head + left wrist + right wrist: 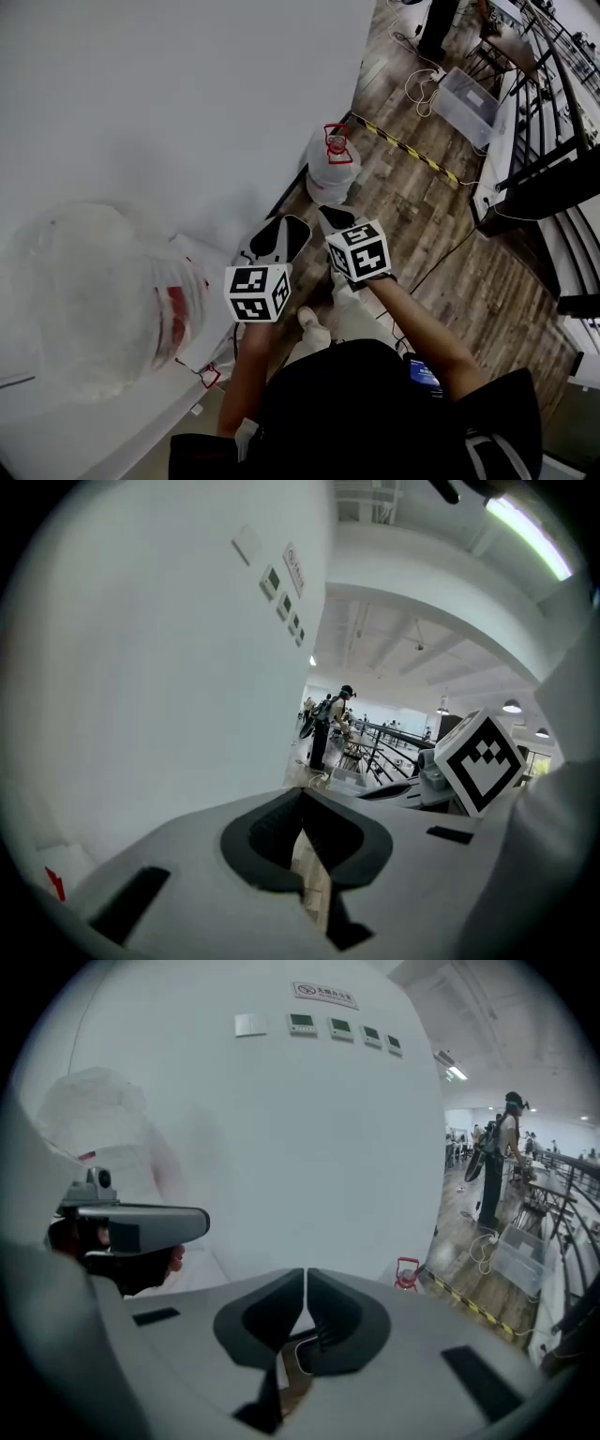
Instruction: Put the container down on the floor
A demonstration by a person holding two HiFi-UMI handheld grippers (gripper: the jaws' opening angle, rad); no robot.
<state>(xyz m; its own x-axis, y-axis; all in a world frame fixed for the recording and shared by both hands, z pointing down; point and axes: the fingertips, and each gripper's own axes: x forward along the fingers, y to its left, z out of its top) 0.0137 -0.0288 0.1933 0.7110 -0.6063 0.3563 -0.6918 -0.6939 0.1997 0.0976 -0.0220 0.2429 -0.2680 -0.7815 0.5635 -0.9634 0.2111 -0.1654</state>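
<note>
A clear water container [330,171] with a red handle stands upright on the wood floor against the white wall; only its red handle [406,1273] shows in the right gripper view. A second big clear container [103,300] with a red band sits close at the left on a white ledge. I hold both grippers side by side at chest height, above and short of the floor container. My left gripper [298,225] [302,795] is shut with nothing in it. The jaws of my right gripper [325,212] [306,1271] are also shut and empty.
The white wall [187,94] runs along the left. A yellow-black tape strip [405,146] crosses the floor past the container, with a clear plastic bin [469,101] and cables beyond. Dark metal racks [553,159] line the right. A person [495,1162] stands far down the room.
</note>
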